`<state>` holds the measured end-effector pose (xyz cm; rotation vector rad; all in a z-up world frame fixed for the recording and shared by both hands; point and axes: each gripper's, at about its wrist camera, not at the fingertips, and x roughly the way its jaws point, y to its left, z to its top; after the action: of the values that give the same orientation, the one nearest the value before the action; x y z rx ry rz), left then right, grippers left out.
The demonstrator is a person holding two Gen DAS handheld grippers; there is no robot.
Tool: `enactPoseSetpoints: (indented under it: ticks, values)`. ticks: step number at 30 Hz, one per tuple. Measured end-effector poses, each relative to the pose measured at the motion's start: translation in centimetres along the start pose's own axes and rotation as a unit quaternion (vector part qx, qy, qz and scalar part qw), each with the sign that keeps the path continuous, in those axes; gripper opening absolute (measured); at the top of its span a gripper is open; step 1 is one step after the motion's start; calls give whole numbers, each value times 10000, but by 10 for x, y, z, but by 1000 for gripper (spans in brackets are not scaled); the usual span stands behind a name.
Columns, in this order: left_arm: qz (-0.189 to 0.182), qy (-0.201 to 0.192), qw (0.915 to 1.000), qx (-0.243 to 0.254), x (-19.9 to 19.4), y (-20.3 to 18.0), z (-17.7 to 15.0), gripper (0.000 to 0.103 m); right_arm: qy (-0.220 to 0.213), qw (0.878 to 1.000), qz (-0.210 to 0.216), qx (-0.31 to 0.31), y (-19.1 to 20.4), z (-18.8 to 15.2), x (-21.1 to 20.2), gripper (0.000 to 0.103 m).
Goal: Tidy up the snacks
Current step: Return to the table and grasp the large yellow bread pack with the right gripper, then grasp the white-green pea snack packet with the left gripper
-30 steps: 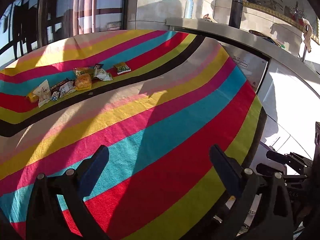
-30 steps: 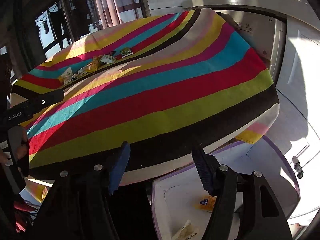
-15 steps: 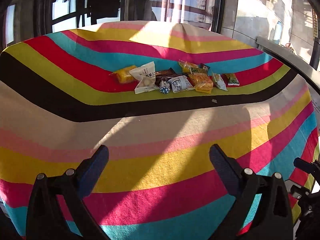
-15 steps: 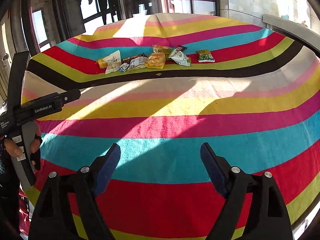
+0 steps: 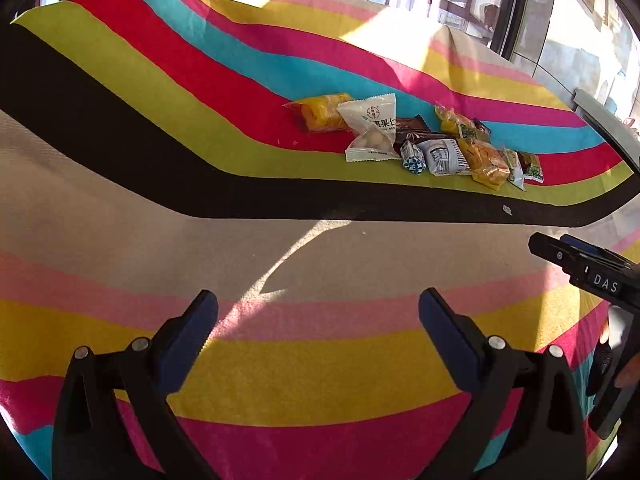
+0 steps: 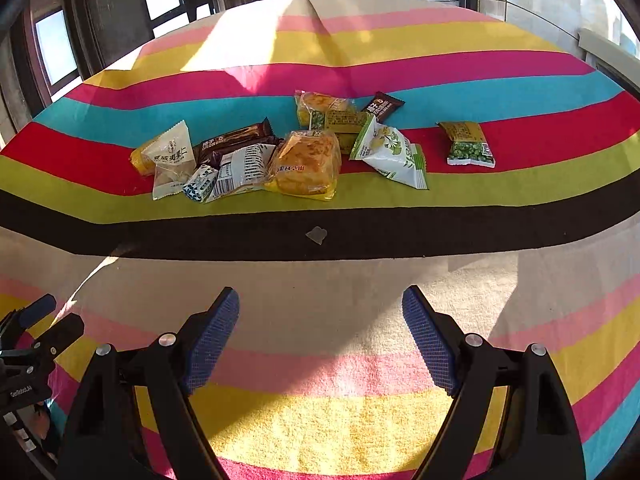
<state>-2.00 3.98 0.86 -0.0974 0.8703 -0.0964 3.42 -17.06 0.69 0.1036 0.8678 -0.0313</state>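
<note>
The tabletop (image 6: 320,240) is covered by a striped cloth (image 6: 400,420), over which both tongs are held.

The right tongs (image 6: 320,312) are spread wide, with nothing held and nothing touched; only bare cloth is seen between the blue pads (image 6: 212,344). The left tongs (image 5: 318,320) are likewise spread wide and empty, with cloth alone between the fingers (image 5: 188,340).

The snacks (image 6: 304,148) are gathered in a loose row on the red and green stripes, well beyond both tongs and past the black stripe. From the right wrist view they are found straight ahead of the gap; from the left wrist view they lie ahead and to the right. A yellow bread pack (image 6: 306,164) is placed near the middle, a white-and-green pouch (image 6: 390,154) just beside it on the right, and a pea packet (image 6: 468,144) apart from the rest at the right end. A white triangular pouch (image 6: 172,160) is set at the left end, partly over an orange packet (image 5: 322,112). Brown bars (image 6: 236,140) are partly covered by other packs.

A small pale scrap (image 6: 317,235) is seen on the black stripe.

Each tool is cut off at the edge of the other's view, and print on the wrappers cannot be read.
</note>
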Motion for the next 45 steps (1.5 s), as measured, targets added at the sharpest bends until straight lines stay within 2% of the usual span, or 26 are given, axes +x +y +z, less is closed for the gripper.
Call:
enactPoseSetpoints:
  ticks: [3, 9, 16, 17, 18, 19, 23, 26, 32, 35, 40, 43, 45]
  values:
    - [-52, 91, 9996, -266, 5, 7, 0, 100, -1, 9996, 31, 264, -1, 23, 19, 81]
    - [102, 161, 9997, -155, 8, 0, 1, 101, -134, 9971, 108, 748, 3, 70, 44, 81]
    - [90, 161, 9997, -159, 8, 0, 0, 101, 220, 9963, -656, 511, 13, 85, 84, 79]
    - [84, 160, 9997, -163, 9, 1, 0, 101, 156, 9966, -717, 376, 15, 84, 84, 73]
    - [86, 163, 9997, -161, 9, 0, 0, 101, 145, 9973, -671, 245, 17, 82, 79, 58]
    - [89, 164, 9997, -160, 9, 0, 0, 101, 111, 9980, -609, 92, 20, 78, 73, 47]
    - [93, 165, 9997, -158, 8, 0, 0, 101, -132, 9995, -250, 146, 8, 52, 33, 46]
    - [124, 180, 9997, -134, 9, -1, -1, 101, -204, 9997, -87, -66, 1, 22, 1, 46]
    - [251, 258, 9994, 14, 13, -6, -1, 101, -324, 9985, -249, -367, -18, -37, -50, 46]
    - [345, 307, 9989, 119, 15, -10, -1, 101, -434, 9983, -362, -154, -32, -54, -63, 46]
    - [522, 409, 9972, 351, 18, -18, -2, 101, -498, 9978, -302, 317, -71, -55, -62, 46]
    - [71, 382, 9976, 576, 17, -33, 2, 101, -461, 9963, -198, 703, -91, -56, -61, 46]
    - [56, 345, 9960, 825, 19, -55, 9, 101, -389, 9934, -128, 1075, -105, -58, -58, 46]
